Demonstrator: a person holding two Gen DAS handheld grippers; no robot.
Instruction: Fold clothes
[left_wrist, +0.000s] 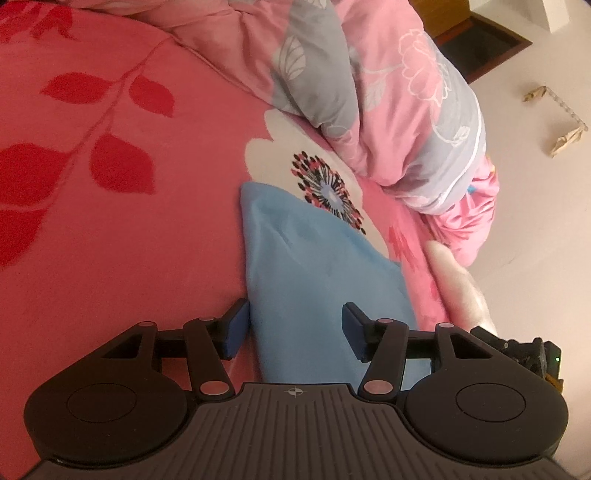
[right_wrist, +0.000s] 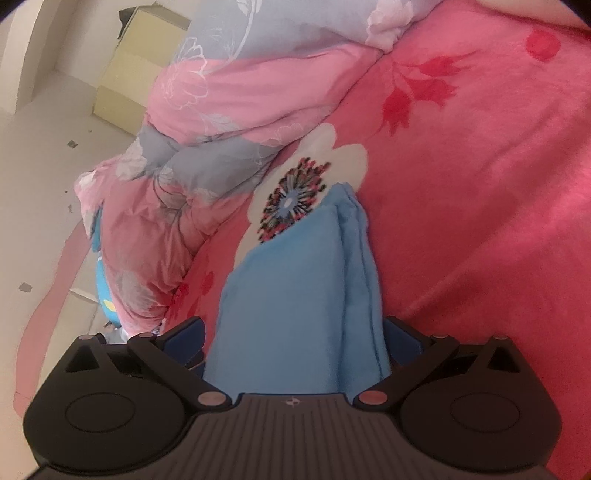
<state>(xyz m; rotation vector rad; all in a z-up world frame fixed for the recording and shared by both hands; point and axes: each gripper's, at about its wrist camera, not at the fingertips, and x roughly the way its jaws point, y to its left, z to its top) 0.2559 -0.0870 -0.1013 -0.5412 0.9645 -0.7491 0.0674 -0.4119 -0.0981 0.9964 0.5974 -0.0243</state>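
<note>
While the blue garment (left_wrist: 310, 280) lay as a narrow, already doubled strip on the red blanket (left_wrist: 110, 221), close to the bed's edge where the blanket dropped toward the pale floor (left_wrist: 535, 221), both claws were working at its near end. The left gripper (left_wrist: 295, 328) stood about half open, its pads (left_wrist: 236, 328) apart with the cloth running between them; the left pad sat just at the cloth's edge and the right one over the fabric, and nothing showed them pressing. In the right wrist view the right gripper (right_wrist: 295, 343) straddled the same strip with its jaws spread wide on either side of the cloth; whether those pads squeezed the fabric could not be told.

The likeliest trouble was a partial catch: the strip showed several layers along its long fold (right_wrist: 354, 258), and a pad closing only on the top ply would have peeled the stack open instead of carrying it over. A pad set too low might also have pinched the blanket along with the garment.

Room was uneven. Toward the bed's middle the blanket lay flat and bare, leaving ample space for a fold. On the other side the crumpled pink-and-grey quilt (left_wrist: 399, 110) rose near the strip's far tip, which rested on the blanket's white flower print (right_wrist: 295, 199). A pull toward the bed's edge could have dragged cloth off onto the floor.
</note>
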